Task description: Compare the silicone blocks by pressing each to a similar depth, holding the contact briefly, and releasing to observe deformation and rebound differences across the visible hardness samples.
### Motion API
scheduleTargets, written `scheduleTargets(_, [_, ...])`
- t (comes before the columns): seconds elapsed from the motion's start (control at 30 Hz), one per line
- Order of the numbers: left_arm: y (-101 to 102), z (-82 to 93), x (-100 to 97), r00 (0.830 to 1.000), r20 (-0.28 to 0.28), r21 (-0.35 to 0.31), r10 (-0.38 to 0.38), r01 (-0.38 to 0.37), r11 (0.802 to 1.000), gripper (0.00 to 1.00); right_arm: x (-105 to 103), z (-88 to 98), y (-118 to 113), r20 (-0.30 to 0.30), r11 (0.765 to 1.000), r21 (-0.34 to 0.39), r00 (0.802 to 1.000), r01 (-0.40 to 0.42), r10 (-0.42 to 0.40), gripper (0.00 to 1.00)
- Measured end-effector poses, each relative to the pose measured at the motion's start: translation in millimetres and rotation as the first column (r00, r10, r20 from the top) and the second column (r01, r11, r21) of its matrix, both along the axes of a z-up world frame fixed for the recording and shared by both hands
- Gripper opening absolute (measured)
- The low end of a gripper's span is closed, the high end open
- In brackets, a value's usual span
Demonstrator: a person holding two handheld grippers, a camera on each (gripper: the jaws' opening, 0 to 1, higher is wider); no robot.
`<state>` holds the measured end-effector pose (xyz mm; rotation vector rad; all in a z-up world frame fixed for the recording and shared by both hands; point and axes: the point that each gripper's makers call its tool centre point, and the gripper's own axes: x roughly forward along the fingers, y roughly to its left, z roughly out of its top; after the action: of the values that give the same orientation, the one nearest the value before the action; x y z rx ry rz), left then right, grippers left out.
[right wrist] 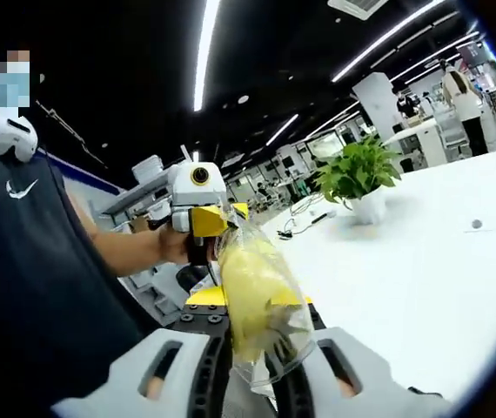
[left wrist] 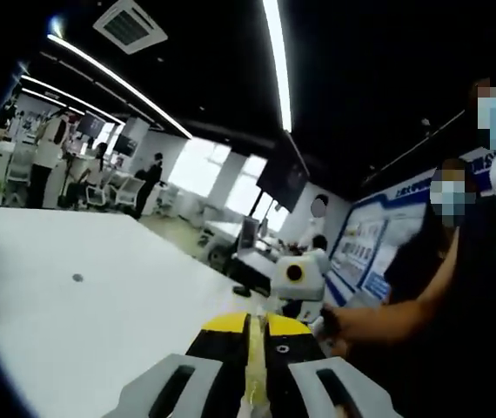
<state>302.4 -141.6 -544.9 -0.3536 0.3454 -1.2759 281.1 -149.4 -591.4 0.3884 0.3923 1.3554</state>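
Right jaws clamped on a clear bag [right wrist: 261, 318] of yellow material, left jaws apparently pinching its thin edge [left wrist: 254, 379].

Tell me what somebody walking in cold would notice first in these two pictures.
In the right gripper view, a clear bag of yellow material stands between the right gripper jaws, with the left gripper holding its top. Behind it, a potted green plant sits on the white table.
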Motion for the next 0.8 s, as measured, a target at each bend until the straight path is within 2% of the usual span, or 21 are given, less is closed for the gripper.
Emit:
scheduleTargets(0.13, [-2.6, 8.0, -4.6, 0.999, -0.032, -0.04, -0.013, 0.012, 0.999, 0.02, -0.3, 4.8, -2.8, 0.027, 1.0, 0.008, 1.0, -0.011, 0.011, 0.09])
scheduleTargets(0.17, [-3.0, 9.2, -4.7, 1.0, -0.024, -0.043, -0.013, 0.012, 0.999, 0.02, -1.9, 6.9, -3.2, -0.007, 1.0, 0.017, 1.0, -0.022, 0.022, 0.09])
scheduleTargets(0.23, [-4.5, 9.4, -4.5, 1.0, -0.014, -0.039, -0.015, 0.015, 0.999, 0.03, -2.8, 7.7, -4.1, 0.013, 0.999, -0.004, 0.999, -0.032, 0.033, 0.09])
scheduleTargets(0.33, [-5.7, 9.4, -0.1, 0.999, 0.034, -0.034, 0.01, -0.009, 0.999, 0.06, -1.1, 6.7, -4.3, -0.001, 0.999, -0.028, 0.999, -0.033, 0.033, 0.09])
scheduleTargets(0.37, [-7.5, 9.5, -0.5, 1.0, 0.026, -0.033, 0.01, -0.009, 0.999, 0.06, -5.3, 5.7, -1.9, -0.002, 0.997, -0.041, 0.998, -0.059, 0.059, 0.09])
scheduleTargets(0.47, [-6.9, 10.7, 1.2, 0.999, 0.039, -0.051, 0.037, -0.035, 0.998, 0.07, -3.0, 7.2, -2.5, -0.019, 0.998, -0.03, 0.999, -0.047, 0.046, 0.09])
scheduleTargets(0.5, [-6.5, 13.3, -0.4, 0.999, 0.017, -0.077, 0.036, -0.034, 0.996, 0.07, -3.9, 8.3, -2.5, -0.014, 0.999, -0.022, 0.999, -0.049, 0.048, 0.09])
scheduleTargets(0.53, [-5.6, 13.3, -0.4, 0.999, 0.019, -0.079, 0.039, -0.037, 0.996, 0.07, -4.1, 8.8, -1.9, -0.014, 0.999, -0.02, 0.999, -0.05, 0.05, 0.09])
scheduleTargets(0.63, [-2.6, 11.1, -1.3, 0.998, 0.039, -0.06, 0.039, -0.037, 0.998, 0.03, -6.7, 7.0, 1.5, -0.019, 0.998, -0.031, 0.998, -0.055, 0.054, 0.08])
scheduleTargets(0.67, [-2.1, 8.6, -2.3, 0.999, 0.032, -0.047, 0.033, -0.031, 0.998, 0.03, -7.8, 4.6, 2.2, -0.02, 0.997, -0.049, 0.998, -0.052, 0.051, 0.08])
scheduleTargets(0.7, [-1.1, 5.2, -3.6, 1.0, 0.002, -0.031, 0.024, -0.024, 0.999, 0.02, -9.7, 2.8, 3.2, -0.029, 0.997, -0.057, 0.998, -0.056, 0.054, 0.08])
scheduleTargets(0.73, [-1.0, 4.9, -3.7, 1.0, 0.002, -0.03, 0.022, -0.021, 0.999, 0.02, -10.3, 2.1, 3.6, -0.035, 0.997, -0.055, 0.998, -0.058, 0.056, 0.07])
scheduleTargets(0.8, [-0.1, 3.9, -3.9, 0.999, 0.029, -0.017, 0.031, -0.03, 0.999, 0.02, -10.9, -0.3, 4.8, -0.032, 0.997, -0.054, 0.998, -0.049, 0.047, 0.07])
